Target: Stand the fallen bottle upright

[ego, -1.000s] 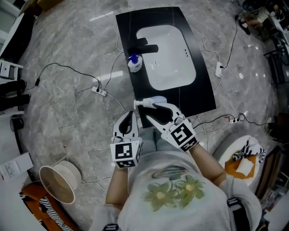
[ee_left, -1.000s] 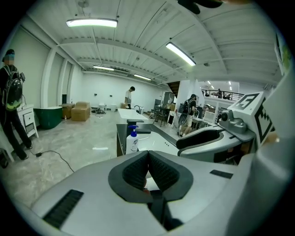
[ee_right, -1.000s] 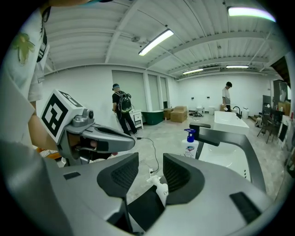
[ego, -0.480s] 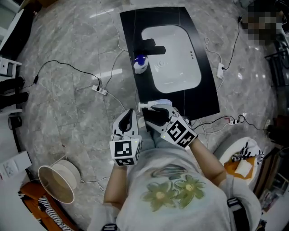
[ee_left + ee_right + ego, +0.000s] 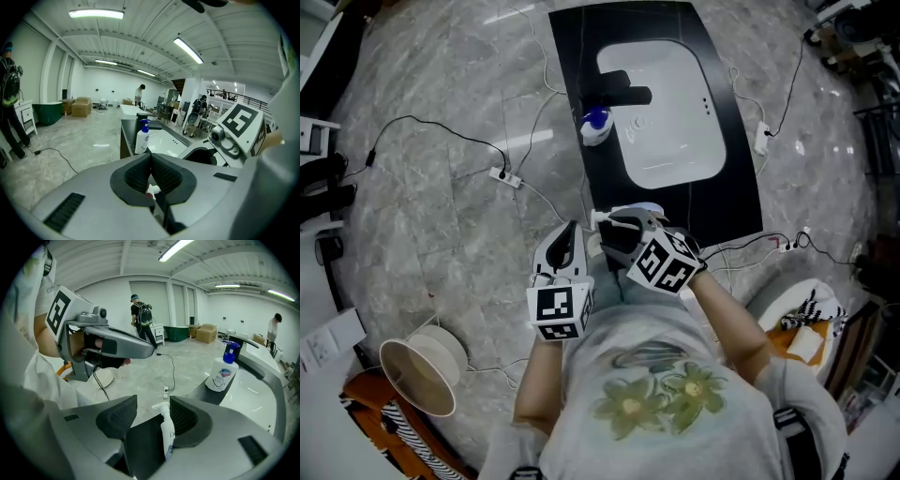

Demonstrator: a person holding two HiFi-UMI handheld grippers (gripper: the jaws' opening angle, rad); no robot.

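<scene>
The right gripper [image 5: 152, 417] has dipped down and its jaws are opening wide around the fallen bottle [image 5: 167, 433], lying on the black counter [image 5: 572, 56] at its near edge, so a grab looks close; the left gripper [image 5: 151, 169] is shut, holding nothing.

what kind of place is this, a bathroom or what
Probably a large workshop or showroom hall, not a bathroom: a freestanding black counter with a white basin stands on a grey marble-look floor, power cables trail across it, and long strip lights line a high white ceiling.
</scene>
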